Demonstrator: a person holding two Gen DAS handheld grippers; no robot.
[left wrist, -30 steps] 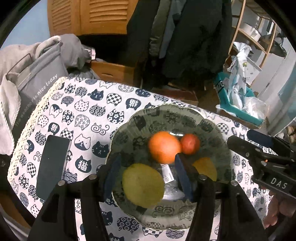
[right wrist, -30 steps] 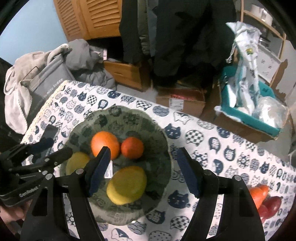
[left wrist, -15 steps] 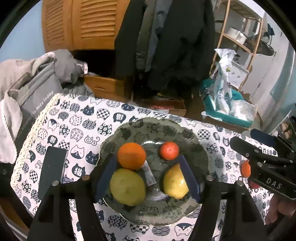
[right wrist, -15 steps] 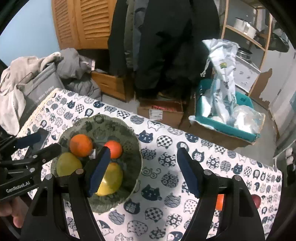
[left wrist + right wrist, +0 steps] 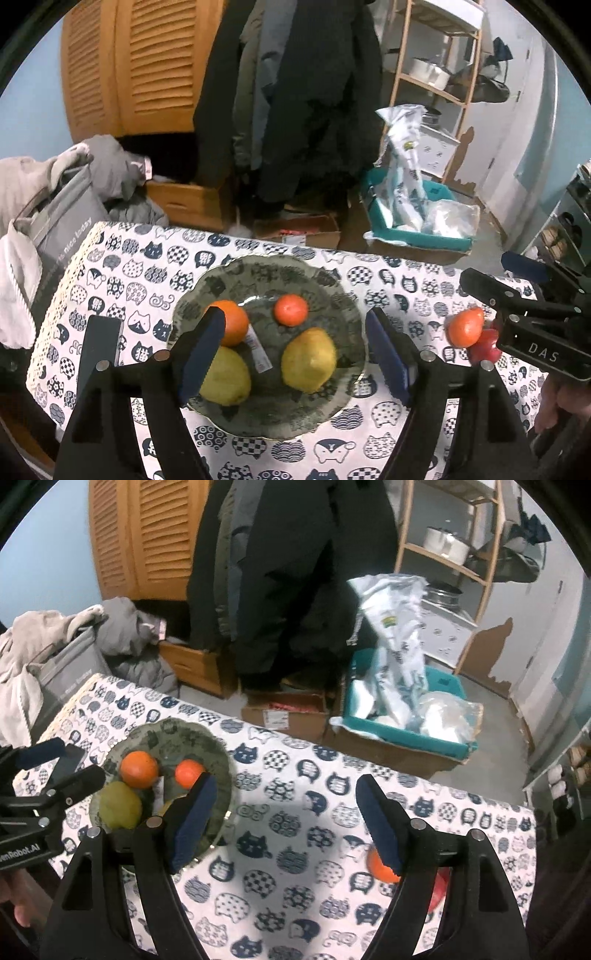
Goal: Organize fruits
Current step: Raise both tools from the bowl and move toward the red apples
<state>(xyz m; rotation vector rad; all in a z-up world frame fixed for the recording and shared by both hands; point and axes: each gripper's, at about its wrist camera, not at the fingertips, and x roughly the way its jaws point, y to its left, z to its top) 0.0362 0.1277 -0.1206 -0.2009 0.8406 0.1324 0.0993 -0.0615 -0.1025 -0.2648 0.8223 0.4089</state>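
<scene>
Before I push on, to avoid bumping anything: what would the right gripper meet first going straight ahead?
Probably bare tablecloth. The open right gripper holds nothing and points between the plate and the orange fruit; depth is uncertain.

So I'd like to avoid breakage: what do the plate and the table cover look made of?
The plate looks like clear glass, glossy: the cat print shows through it and its scalloped rim glints. The table cover looks like matte printed cloth, possibly coated; I cannot tell which.
</scene>
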